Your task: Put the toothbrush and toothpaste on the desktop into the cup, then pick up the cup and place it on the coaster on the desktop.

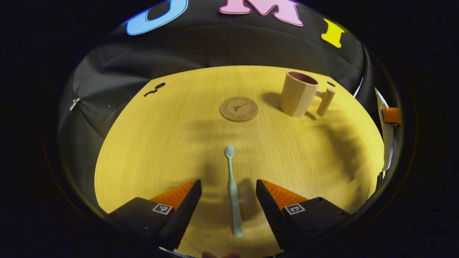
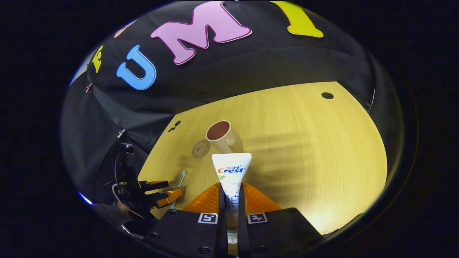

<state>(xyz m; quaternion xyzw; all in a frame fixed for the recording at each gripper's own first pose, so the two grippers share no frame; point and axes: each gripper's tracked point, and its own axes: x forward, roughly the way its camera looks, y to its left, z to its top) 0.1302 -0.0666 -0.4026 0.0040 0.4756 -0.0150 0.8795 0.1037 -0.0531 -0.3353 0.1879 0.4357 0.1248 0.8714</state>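
Your toothpaste (image 2: 231, 168) is clamped between the fingers of the right gripper (image 2: 231, 195), its flat crimped end up, in the lower middle of the right gripper view, with the cup (image 2: 222, 137) just above it in the frame and the coaster (image 2: 200, 148) left of the cup. Carry the tube over the open mouth, tip it upright, and release only once its low end is inside the rim. The toothbrush (image 1: 232, 186) lies flat on the desk (image 1: 161, 143), between the wide-open fingers of the left gripper (image 1: 228, 191). Lower squarely and close on the handle's middle.
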